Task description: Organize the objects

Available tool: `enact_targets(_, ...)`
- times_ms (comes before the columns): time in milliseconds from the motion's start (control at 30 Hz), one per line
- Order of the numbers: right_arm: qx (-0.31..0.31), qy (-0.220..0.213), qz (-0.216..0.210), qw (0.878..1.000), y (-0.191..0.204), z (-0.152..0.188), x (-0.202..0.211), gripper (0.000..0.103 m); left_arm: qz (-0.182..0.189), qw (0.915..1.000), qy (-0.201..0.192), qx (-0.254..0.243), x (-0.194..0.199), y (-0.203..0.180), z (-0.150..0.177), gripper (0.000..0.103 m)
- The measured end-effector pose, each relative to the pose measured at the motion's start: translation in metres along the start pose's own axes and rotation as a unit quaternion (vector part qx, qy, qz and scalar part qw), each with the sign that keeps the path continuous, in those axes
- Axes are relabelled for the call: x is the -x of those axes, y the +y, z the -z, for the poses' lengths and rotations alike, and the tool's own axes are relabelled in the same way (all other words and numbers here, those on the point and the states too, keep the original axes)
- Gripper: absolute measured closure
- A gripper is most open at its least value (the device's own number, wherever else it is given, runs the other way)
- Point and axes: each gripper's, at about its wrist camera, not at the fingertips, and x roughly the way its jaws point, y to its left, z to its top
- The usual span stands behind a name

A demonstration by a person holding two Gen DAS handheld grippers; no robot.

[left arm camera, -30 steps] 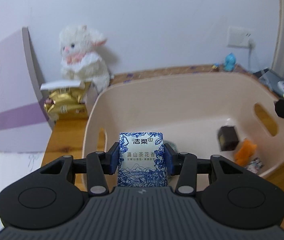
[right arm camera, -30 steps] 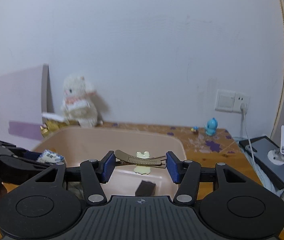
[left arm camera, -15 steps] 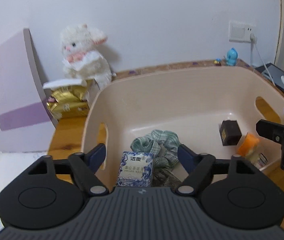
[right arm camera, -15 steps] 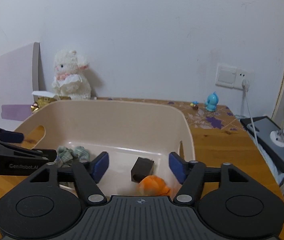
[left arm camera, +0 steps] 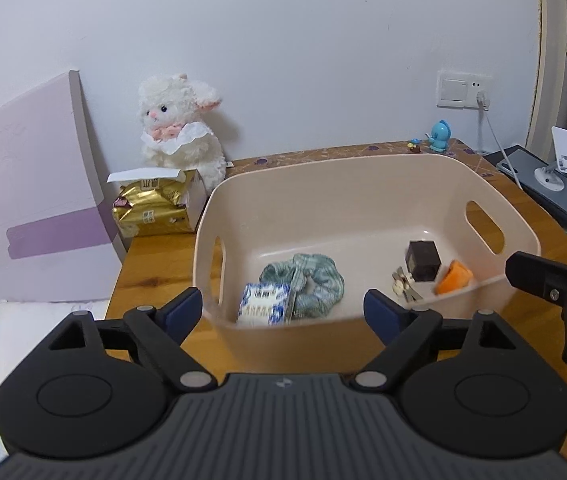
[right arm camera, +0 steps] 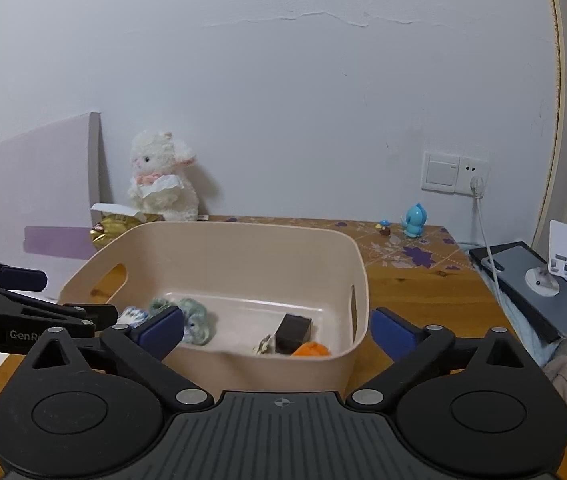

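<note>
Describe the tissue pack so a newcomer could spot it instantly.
Find the beige bin on the wooden table. In its near-left corner, beside the green scrunchie, lies the tissue pack. It is the only flat blue-and-white printed packet there.

Beige plastic bin with handle cutouts, upright on the wooden desk. Inside: blue-and-white tissue pack touching green checked scrunchie at left; dark box, orange piece, hair clip clustered at right.

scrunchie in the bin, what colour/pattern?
Green-and-white check scrunchie; clearest in the left wrist view.
</note>
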Motion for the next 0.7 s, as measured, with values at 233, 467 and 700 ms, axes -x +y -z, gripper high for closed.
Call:
enact_targets(233, 0.005, -0.005, -0.004, 1.0, 0.007, 0.011, 0.033, 0.0, -0.003, 0.9999, -0.013, 0.006, 0.035, 0.004, 0.017, 0.014)
enact_targets(467, 0.017, 0.015, -0.007, 1.0, 0.015, 0.03, 0.053, 0.0, 0.004, 0.9998, -0.018, 0.01, 0.062, 0.004, 0.04, 0.013)
enact_targets(700, 0.0, 0.025, -0.013, 1.0, 0.012, 0.046, 0.08, 0.0, -0.001, 0.9999, -0.013, 0.01, 0.084, 0.0, 0.059, 0.013)
